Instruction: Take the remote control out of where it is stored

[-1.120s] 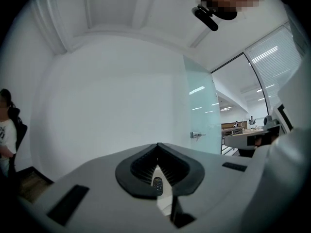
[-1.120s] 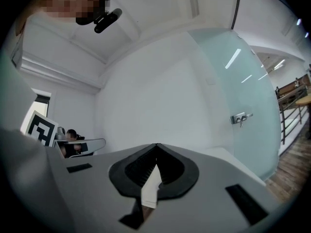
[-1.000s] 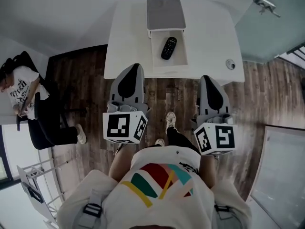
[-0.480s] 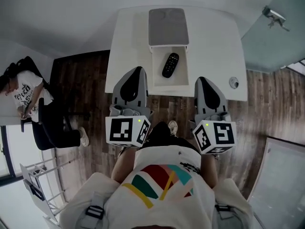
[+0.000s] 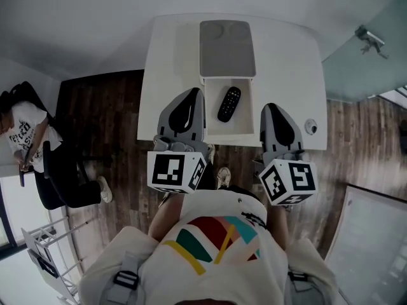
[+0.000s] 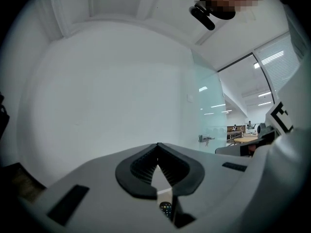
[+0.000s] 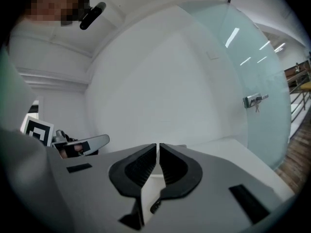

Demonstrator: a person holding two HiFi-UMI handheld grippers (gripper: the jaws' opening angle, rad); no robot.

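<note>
One table (image 5: 286,75), one open box (image 5: 245,127), one remote control (image 5: 229,104), one small round object (image 5: 310,127), one seated person (image 5: 32,145) at the far left, and two grippers: left gripper (image 5: 191,94), right gripper (image 5: 270,107).

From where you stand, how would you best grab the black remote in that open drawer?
Probably across the narrow middle of the remote, straight down from above: it lies flat and slanted in the drawer, whose walls block a sideways approach.

Nothing legible shows: the cube (image 5: 173,172) behind the fingers of the left gripper (image 5: 192,94) and the cube (image 5: 289,182) behind those of the right gripper (image 5: 271,108) bear only black-and-white square markers, and the print on the seated person's T-shirt (image 5: 22,132) is too small to read.
</note>
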